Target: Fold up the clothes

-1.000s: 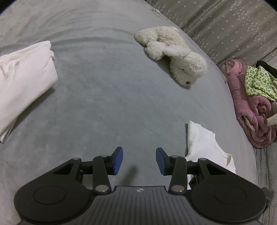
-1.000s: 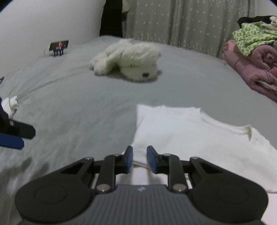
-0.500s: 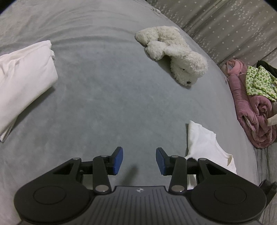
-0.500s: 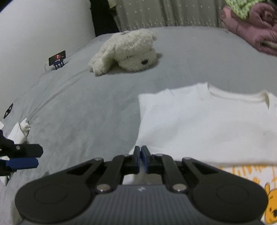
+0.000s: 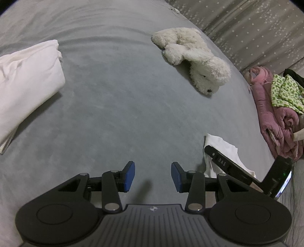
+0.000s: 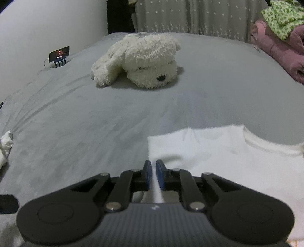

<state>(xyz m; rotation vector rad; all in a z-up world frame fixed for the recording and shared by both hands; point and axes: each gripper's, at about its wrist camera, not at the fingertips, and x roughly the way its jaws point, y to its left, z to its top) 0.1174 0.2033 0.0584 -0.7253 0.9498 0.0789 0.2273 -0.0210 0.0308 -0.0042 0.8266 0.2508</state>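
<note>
A white T-shirt [image 6: 228,157] lies flat on the grey bed, its neckline at the right. My right gripper [image 6: 153,172] is shut on the shirt's left edge, with a strip of white cloth pinched between the blue pads. In the left wrist view the same T-shirt [image 5: 220,150] shows at the lower right, partly under the right gripper's black body [image 5: 245,171]. My left gripper [image 5: 153,176] hangs open above bare grey sheet, nothing between its fingers. A folded white garment [image 5: 26,81] rests at the far left.
A white plush dog [image 6: 140,60] lies mid-bed, also seen as the plush dog [image 5: 193,57]. Pink bedding with a green patterned cloth [image 5: 279,106] is piled at the right edge. A phone on a stand [image 6: 58,55] sits by the wall. Curtains [image 6: 190,15] hang behind.
The right gripper closed onto the T-shirt's left edge and moved across the bed with it; its body now shows in the left wrist view. The left gripper stayed still.
</note>
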